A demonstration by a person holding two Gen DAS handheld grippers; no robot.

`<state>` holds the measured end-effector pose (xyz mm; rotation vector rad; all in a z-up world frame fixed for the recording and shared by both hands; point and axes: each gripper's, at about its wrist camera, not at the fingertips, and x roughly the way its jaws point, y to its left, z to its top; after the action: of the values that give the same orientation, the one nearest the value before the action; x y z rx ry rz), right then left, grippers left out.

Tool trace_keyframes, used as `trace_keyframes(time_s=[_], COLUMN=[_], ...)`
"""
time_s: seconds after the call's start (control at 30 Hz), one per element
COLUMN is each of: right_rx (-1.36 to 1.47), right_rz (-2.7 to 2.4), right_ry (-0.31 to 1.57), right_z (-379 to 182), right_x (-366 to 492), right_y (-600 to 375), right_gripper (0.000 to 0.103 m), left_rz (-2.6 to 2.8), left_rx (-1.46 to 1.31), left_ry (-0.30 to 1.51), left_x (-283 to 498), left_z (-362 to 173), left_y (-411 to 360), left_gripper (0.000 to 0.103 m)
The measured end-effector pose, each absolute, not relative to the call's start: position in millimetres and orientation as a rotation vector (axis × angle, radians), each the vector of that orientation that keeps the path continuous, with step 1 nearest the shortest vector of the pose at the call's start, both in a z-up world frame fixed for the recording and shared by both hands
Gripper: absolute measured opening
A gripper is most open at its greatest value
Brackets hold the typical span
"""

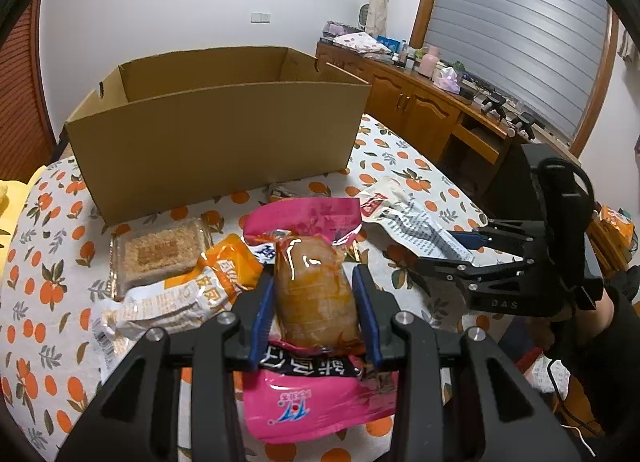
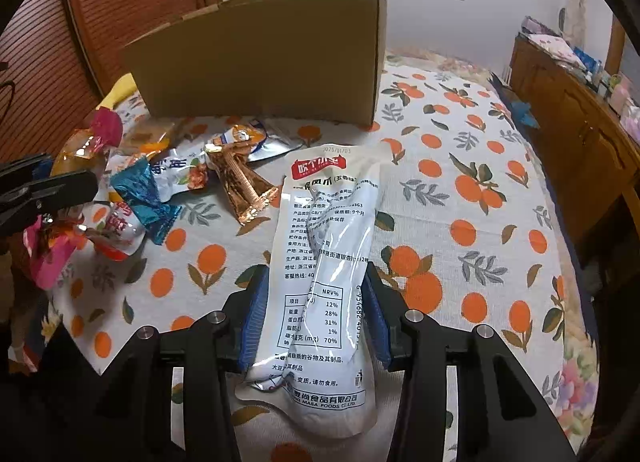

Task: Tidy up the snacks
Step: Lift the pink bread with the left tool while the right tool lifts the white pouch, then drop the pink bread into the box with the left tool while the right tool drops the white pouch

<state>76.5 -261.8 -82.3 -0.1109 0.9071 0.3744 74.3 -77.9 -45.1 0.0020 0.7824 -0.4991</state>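
Snacks in two grips at once: pink packet [image 1: 316,286] pinched between the blue pads of the left gripper [image 1: 314,302], jaws closed on its bulging clear middle; white pouch [image 2: 324,286] pinched lengthwise in the right gripper [image 2: 316,318], jaws closed on its narrow waist.

Ahead of both sets of jaws, the cardboard box [image 1: 216,141], open-topped, standing on the orange-print cloth [image 2: 460,221]. Interior only partly visible from the left wrist: bare inner walls, floor hidden behind the near wall, so contents impossible to tell.

Left of the left jaws, loose on the cloth: a tray of crumbly cake [image 1: 160,258] and an orange-and-white packet [image 1: 188,294]. Left of the right jaws: a blue wrapper [image 2: 144,197], a brown wafer packet [image 2: 244,185] and more bags, none of them in the box.

Likely risks, judged from here:
- Slippery film and a soft filling in the pink packet; could squirt out of the pads under a tighter squeeze or a quick swing.
- White pouch long and floppy, far end drooping ahead of the jaws; may catch on the near wall of the box unless lifted well above the rim.
- Two grippers heading for one opening; possible collision over the box.
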Motion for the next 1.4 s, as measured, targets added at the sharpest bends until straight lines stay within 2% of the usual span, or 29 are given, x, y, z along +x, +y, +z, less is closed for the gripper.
trace_keyframes(time_s=[0.73,1.4], right_rx=[-0.111,-0.085], right_rz=[0.429,0.468], right_ry=[0.706,0.635], right_z=[3.0,44.2], right_x=[82.7,137.3], right_y=[-237.9,-209.3], right_gripper=[0.046,0.046], left_rz=[-0.437,-0.363], left_rx=[0.045,0.090], left_ry=[0.689,0.655], left_x=[111.9,180.9], left_z=[12.8,46.1], left_y=[-50.7,-34.5], left_gripper=[0.036,0.036])
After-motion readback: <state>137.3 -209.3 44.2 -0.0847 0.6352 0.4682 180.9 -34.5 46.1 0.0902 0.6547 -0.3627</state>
